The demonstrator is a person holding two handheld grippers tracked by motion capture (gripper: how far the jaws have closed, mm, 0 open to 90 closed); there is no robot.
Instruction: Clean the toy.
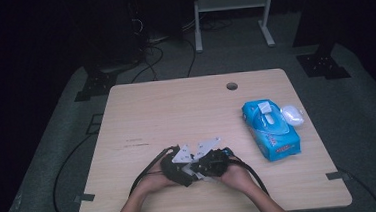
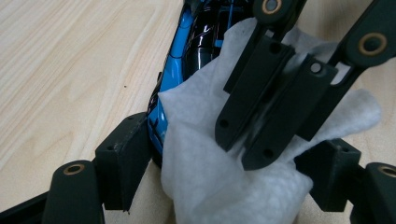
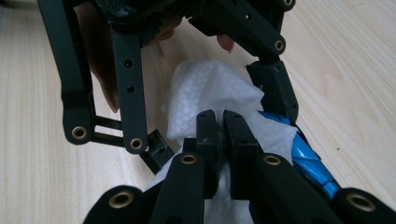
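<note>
Near the bench's (image 1: 142, 119) front edge, the left claw (image 2: 224, 186) pinched a blue-and-black toy car (image 2: 184, 60), while the right claw (image 3: 223, 126), pressed together, pinched a white wipe (image 3: 210, 88) against it.

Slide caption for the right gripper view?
Right gripper, jaws shut on a white wipe, rubbing a blue toy car clamped by the left gripper.

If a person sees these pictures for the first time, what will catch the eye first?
Near the table's front edge, the right gripper pinches a white wipe over a shiny blue and black toy car, which sits between the left gripper's jaws. At the table's right lies a bright blue wipe pack.
</note>
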